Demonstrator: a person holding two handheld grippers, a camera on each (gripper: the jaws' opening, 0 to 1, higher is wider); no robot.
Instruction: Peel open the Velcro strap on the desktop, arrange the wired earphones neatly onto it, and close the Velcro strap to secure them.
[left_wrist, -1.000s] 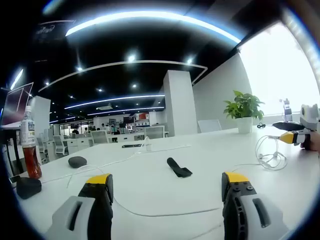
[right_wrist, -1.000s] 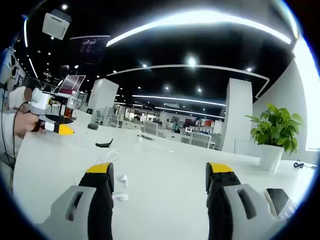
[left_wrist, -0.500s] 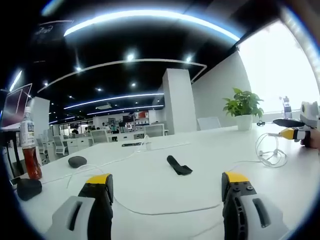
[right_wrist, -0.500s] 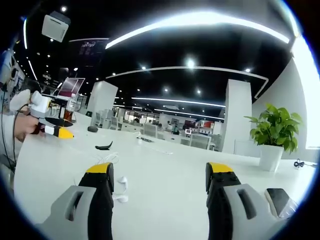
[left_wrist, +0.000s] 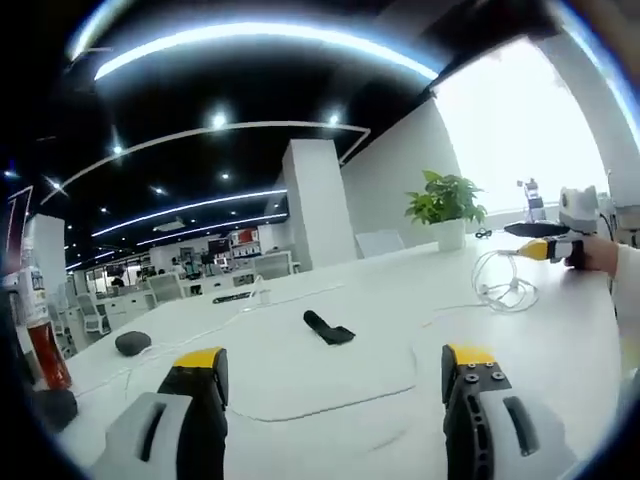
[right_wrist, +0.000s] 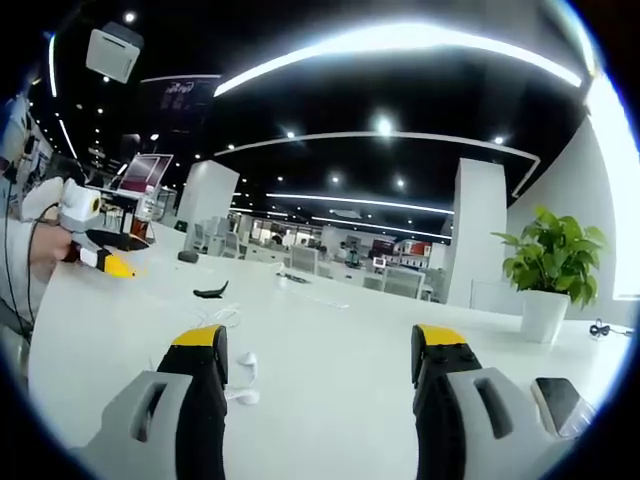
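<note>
while both tools hang above the white desk (left_wrist: 330, 380) with nothing between their jaws, the task's things lie untouched. in the left gripper view, the left gripper (left_wrist: 335, 365) has its jaws spread wide and empty, and the black velcro strap (left_wrist: 327, 329) lies flat on the desk ahead of them, between the two jaw tips and a little to the left. a thin white cable (left_wrist: 330, 405) runs across the desk between the jaws and the strap; it looks separate from the earphones, though the lens distortion makes that hard to confirm. the wired earphones (left_wrist: 500, 287) sit in a loose coil well to the right of the strap, near the right gripper (left_wrist: 535, 250), which comes into that view from the right.

in the right gripper view, the right gripper (right_wrist: 320, 345) is likewise spread and empty, with the earbuds (right_wrist: 244, 378) lying just beside its left jaw and the strap (right_wrist: 210, 291) further off. the left gripper (right_wrist: 112, 265) shows at the far left.

several things could go wrong from here. the strap is thin and flat, so jaws coming down on it may slide off or pin both layers together instead of catching one free end, and the peel then fails. the stray cable could be snagged on the approach and drag across the strap. the earphone cord is loose and springy; a pinch on one loop may pull the coil into a tangle or fling the buds out of reach. a phone (right_wrist: 560, 403) lies by the right jaw and could be knocked.
</note>
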